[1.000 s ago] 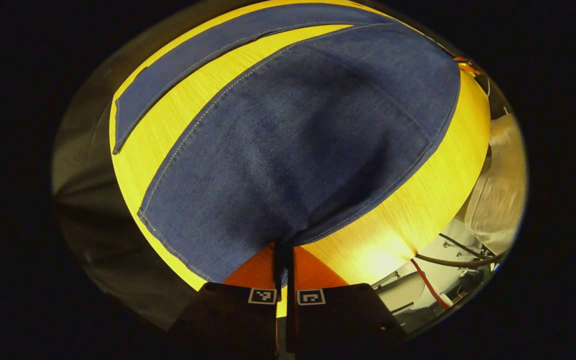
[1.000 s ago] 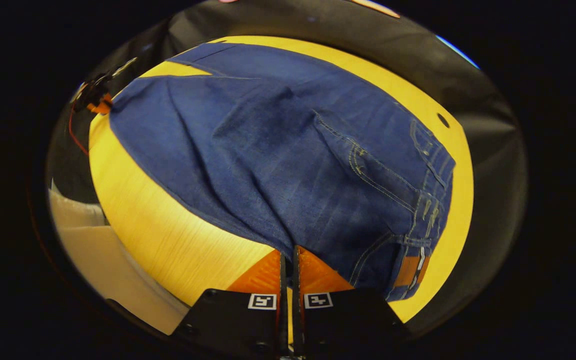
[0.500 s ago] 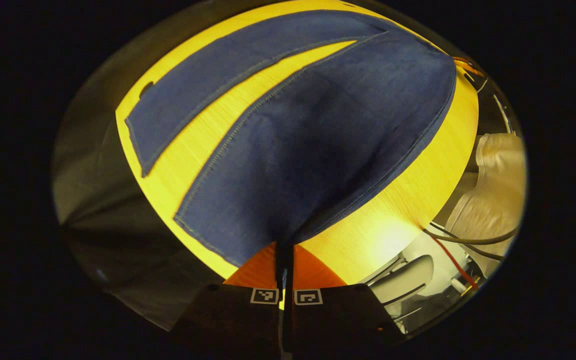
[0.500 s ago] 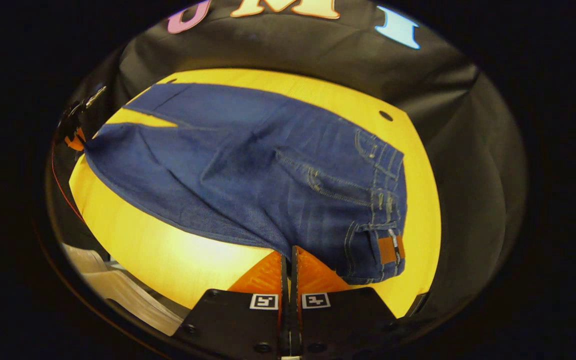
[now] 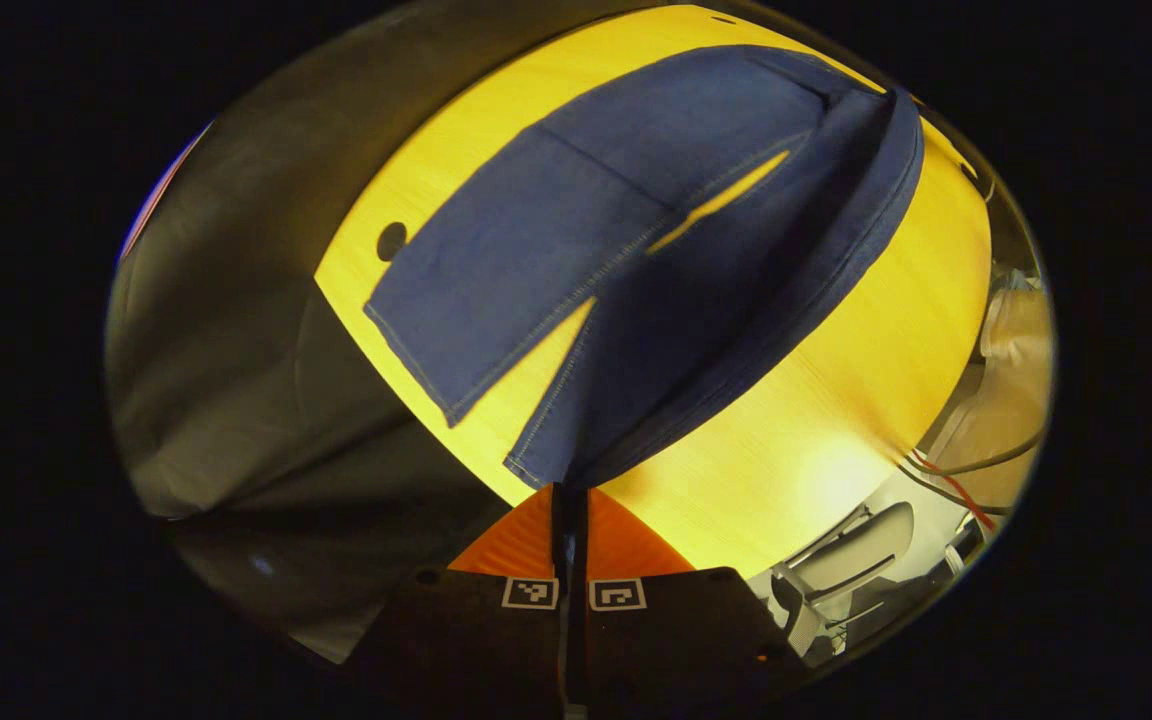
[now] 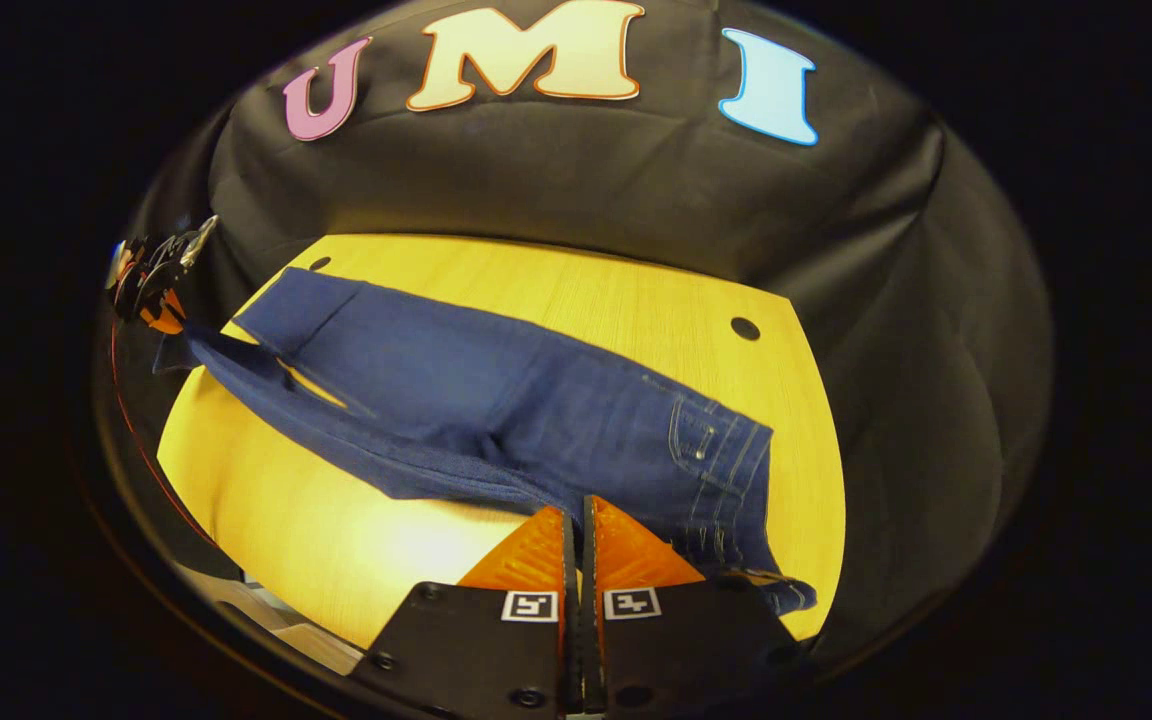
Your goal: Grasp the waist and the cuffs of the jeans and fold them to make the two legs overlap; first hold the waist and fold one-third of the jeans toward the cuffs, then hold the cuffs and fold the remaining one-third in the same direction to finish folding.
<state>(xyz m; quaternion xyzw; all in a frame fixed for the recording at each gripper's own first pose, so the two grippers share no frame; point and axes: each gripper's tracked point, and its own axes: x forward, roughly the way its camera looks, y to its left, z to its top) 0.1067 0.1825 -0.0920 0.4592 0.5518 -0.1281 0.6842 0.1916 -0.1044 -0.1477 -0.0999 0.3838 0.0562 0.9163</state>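
You are in the first step, laying one leg over the other. The jeans lie on the yellow table; in the left gripper view the near leg is raised off the table and leans toward the far leg at 12 o'clock. Your left gripper is pinched tight on the near cuff corner, fingers almost together. Your right gripper is pinched the same way on the waist edge, with the pocket at 2 o'clock from it. Next, I judge, carry both edges across together and set them down with seams lined up, keeping the cloth taut so it does not bunch.
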